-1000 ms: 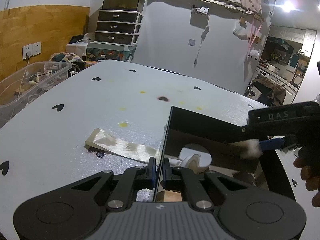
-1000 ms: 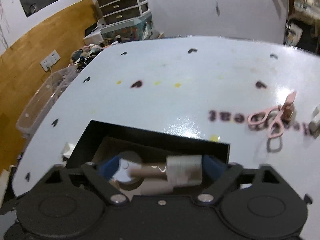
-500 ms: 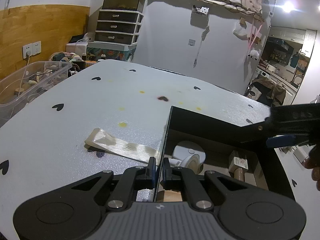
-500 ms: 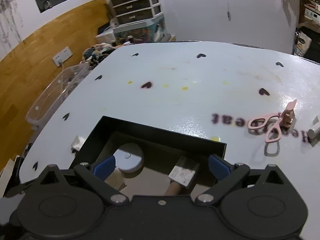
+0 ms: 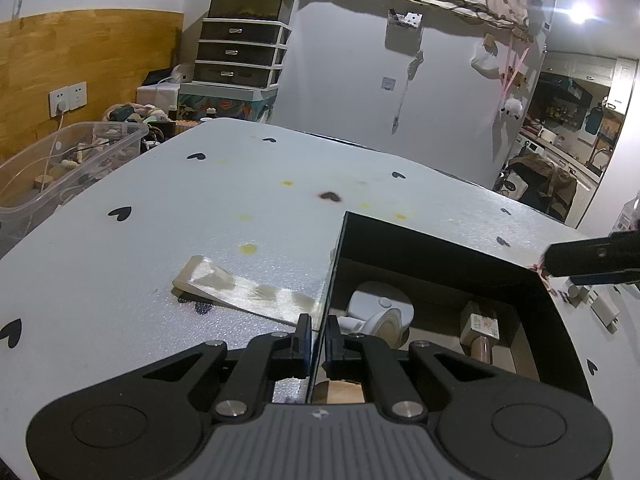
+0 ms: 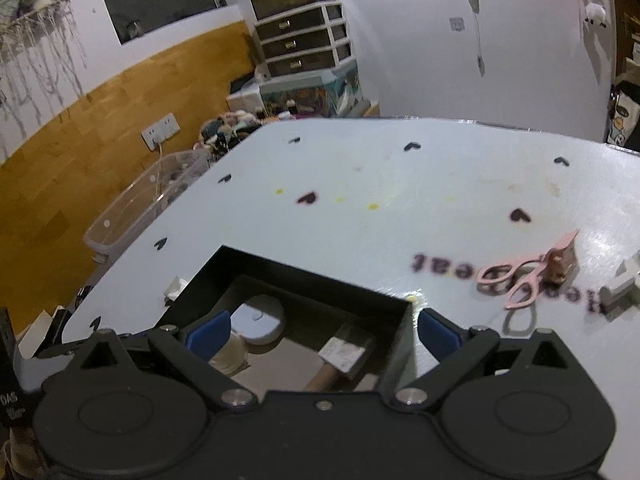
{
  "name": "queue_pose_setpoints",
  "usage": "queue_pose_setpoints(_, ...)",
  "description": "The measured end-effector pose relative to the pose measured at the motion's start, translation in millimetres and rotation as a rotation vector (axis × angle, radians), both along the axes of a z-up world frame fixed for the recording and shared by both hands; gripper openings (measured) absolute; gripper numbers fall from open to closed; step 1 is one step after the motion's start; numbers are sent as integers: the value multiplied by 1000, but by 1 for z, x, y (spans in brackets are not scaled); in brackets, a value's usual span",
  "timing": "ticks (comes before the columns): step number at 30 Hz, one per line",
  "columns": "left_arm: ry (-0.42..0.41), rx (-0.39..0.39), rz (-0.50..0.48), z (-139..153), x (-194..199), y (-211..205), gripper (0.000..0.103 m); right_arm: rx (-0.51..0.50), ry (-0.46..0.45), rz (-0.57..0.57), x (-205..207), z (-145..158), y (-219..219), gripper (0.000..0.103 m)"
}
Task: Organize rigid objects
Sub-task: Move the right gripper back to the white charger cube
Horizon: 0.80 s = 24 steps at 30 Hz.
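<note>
1. A dim room with a wood-panelled wall, a stack of dark plastic drawers [image 5: 240, 54] and a clear plastic storage tub [image 5: 68, 160] surrounds a white desk [image 5: 160, 208] printed with small black hearts.
2. An open black rectangular box [image 5: 436, 248] sits on the desk, straight ahead of both sets of jaws.
3. The left gripper [image 5: 317, 334] is clenched on the thin left wall of that box, one finger outside the wall and one inside.
4. Just ahead of the left jaws and outside the box, a strip of pale glossy ribbon [image 5: 244, 288] lies flat on the desk.
5. Inside the box, just beyond the left jaws, rest a white round device [image 5: 380, 304] and a brown wooden stamp with a white label [image 5: 482, 326], which lies toward the box's right side.
6. The right gripper [image 6: 322, 334] stands released and empty, its blue pads [image 6: 438, 338] spread wide above the near edge of the box.
7. Ahead and to the right of the right jaws, well apart from the box, pink-handled scissors [image 6: 516, 278] lie on the desk beside a small pink clip [image 6: 562, 260].
8. A white plastic block [image 6: 624, 280] lies farther right, at the frame's edge.
</note>
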<state>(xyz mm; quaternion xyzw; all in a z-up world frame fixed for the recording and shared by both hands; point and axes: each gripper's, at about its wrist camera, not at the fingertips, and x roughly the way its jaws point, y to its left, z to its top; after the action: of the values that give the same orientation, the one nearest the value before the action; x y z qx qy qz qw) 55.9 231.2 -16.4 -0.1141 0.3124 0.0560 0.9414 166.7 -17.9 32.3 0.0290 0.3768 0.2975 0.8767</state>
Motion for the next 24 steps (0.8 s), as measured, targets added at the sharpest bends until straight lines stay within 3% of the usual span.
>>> queue_pose_setpoints(14,0,5,1,1,-1,0,6,21,-248,-55,-21,-12,-88,103)
queue_pose_setpoints(24,3,14,0,2,-1,0,6,-37,-252,-264,-17,-35,-149,103)
